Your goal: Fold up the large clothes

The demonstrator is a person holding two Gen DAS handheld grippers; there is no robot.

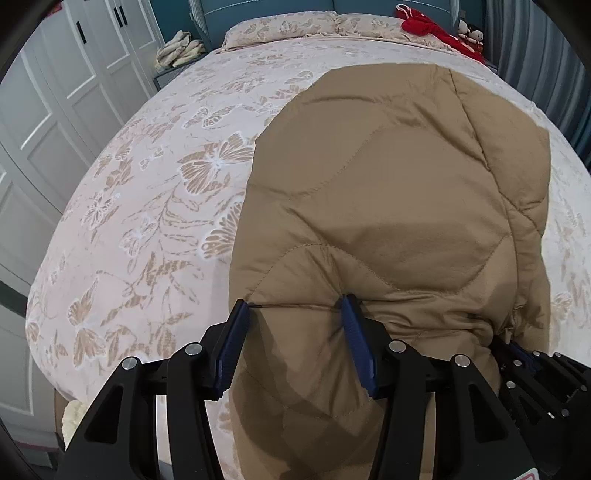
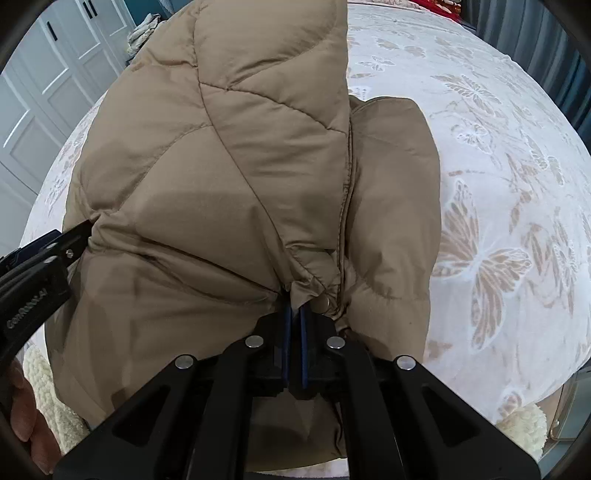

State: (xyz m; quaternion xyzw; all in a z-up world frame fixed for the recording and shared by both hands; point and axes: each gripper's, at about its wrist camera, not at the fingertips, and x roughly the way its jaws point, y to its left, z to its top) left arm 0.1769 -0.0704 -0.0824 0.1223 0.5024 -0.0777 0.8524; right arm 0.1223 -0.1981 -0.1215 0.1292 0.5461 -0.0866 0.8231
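Observation:
A tan quilted puffer jacket [image 1: 399,192] lies folded lengthwise on the bed, its near end hanging over the front edge. My left gripper [image 1: 295,306] is open, its blue-padded fingers [image 1: 352,325] spread over the jacket's near left part, touching the fabric. My right gripper [image 2: 295,314] is shut on the jacket's [image 2: 229,155] gathered near hem beside a snap and the zipper edge. The right gripper also shows in the left wrist view [image 1: 524,354] at the jacket's right side, and the left gripper body appears in the right wrist view [image 2: 40,258].
The bed [image 1: 147,184] has a pale butterfly-print cover. Pillows [image 1: 280,26] and a red garment [image 1: 436,29] lie at the headboard. White wardrobe doors [image 1: 48,92] stand left. Folded cloth [image 1: 181,48] sits on a nightstand. A cream fleece item [image 2: 524,424] lies below the bed edge.

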